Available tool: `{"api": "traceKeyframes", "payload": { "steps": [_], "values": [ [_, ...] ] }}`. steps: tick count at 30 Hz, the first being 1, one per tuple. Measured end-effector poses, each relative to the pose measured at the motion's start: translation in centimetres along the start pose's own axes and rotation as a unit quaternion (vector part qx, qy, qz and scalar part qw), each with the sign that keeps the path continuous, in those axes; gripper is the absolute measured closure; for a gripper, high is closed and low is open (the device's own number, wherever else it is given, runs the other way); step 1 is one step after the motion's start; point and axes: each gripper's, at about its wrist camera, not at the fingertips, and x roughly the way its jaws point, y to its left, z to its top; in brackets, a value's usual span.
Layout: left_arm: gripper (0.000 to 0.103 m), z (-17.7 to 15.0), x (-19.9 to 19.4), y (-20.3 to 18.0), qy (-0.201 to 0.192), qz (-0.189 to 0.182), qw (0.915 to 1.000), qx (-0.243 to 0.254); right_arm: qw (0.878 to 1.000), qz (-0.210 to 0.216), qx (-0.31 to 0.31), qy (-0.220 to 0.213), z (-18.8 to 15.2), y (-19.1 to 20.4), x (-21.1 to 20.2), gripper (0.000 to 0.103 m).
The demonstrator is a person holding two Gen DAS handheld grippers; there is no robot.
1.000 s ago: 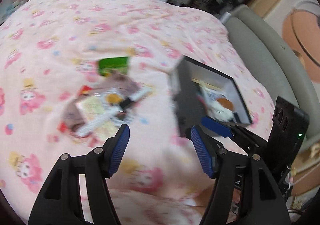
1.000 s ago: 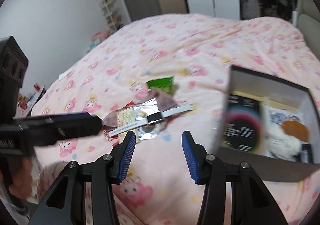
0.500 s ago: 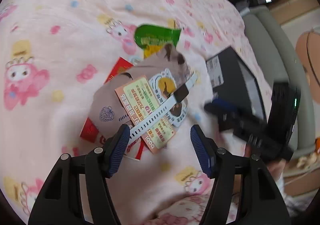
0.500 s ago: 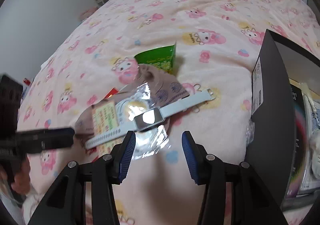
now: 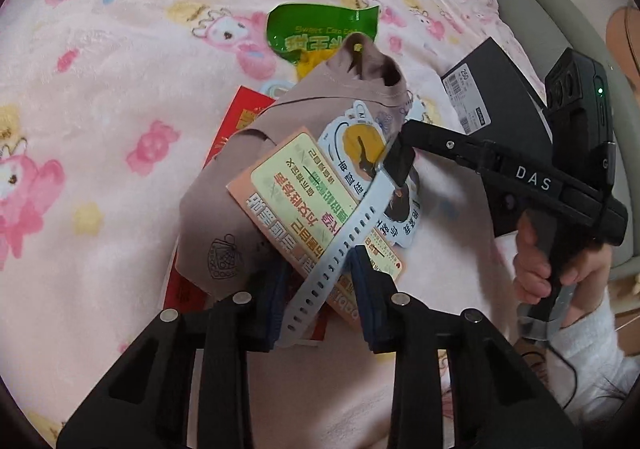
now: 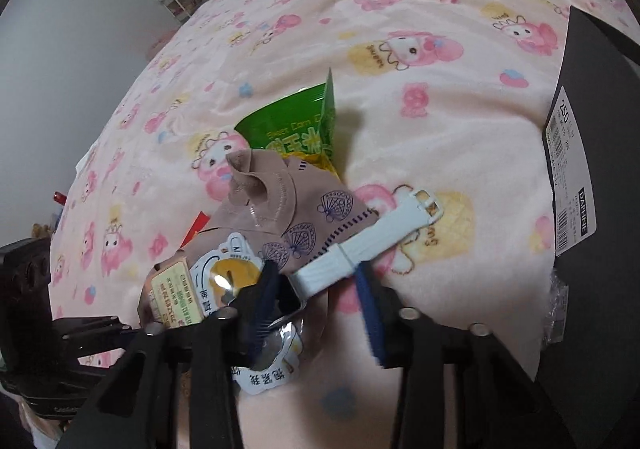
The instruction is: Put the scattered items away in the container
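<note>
On the bed [image 6: 420,117], a pale blue watch [image 5: 344,241] lies across a small pile beside the black box [image 6: 588,169]. My left tool [image 5: 318,295] closes around its limp, light strap; my right tool [image 6: 316,305] closes around its hard, slippery case.

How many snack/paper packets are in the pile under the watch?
4 visible: green snack bag at the far end, red packet under the brown cloth, orange-and-yellow card packet and round-printed foil sachet beneath the watch strap. More may hide under the cloth.
</note>
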Motion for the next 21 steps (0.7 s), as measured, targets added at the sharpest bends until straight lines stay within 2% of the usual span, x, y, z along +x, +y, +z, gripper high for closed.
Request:
{"api": "traceKeyframes", "payload": {
  "steps": [1,2,4,7,10,14,16,17,19,21],
  "values": [
    [0.075,-0.1,-0.2,-0.1,-0.002,0.006,1.0000,0.003,1.000,-0.005,-0.012,0.000,-0.2,0.4,-0.3,0.088],
    [0.077,-0.3,-0.5,-0.1,-0.006,0.013,0.9999,0.005,1.000,-0.009,-0.024,0.002,-0.5,0.7,-0.7,0.089],
    [0.078,-0.8,-1.3,0.0,-0.017,0.017,0.9997,0.004,0.999,0.020,-0.034,0.016,-1.3,1.3,-1.1,0.097],
    [0.078,-2.0,-2.7,0.4,-0.032,0.044,0.9985,0.003,0.996,0.048,-0.063,0.027,-3.0,3.2,-2.4,0.097],
    [0.078,-3.8,-4.1,1.7,-0.044,0.066,0.9968,-0.008,0.995,0.036,-0.088,0.015,-3.9,4.3,-3.7,0.097],
    [0.076,-5.1,-5.2,4.1,-0.047,0.099,0.9934,-0.036,0.997,0.025,-0.074,-0.001,-2.6,3.5,-4.2,0.097],
    [0.073,-5.6,-5.6,5.0,-0.048,0.096,0.9926,-0.057,0.997,0.022,-0.072,-0.003,-2.0,3.5,-3.8,0.093],
    [0.066,-6.0,-5.8,5.2,-0.052,0.099,0.9916,-0.066,0.997,0.022,-0.075,-0.002,-1.7,3.6,-3.5,0.089],
    [0.052,-6.9,-6.0,5.3,-0.056,0.093,0.9915,-0.072,0.997,0.019,-0.077,-0.001,-1.4,3.8,-2.8,0.071],
    [0.050,-7.9,-6.0,4.9,-0.062,0.085,0.9915,-0.077,0.997,0.023,-0.077,-0.003,-1.0,4.1,-2.1,0.057]
  ]
}}
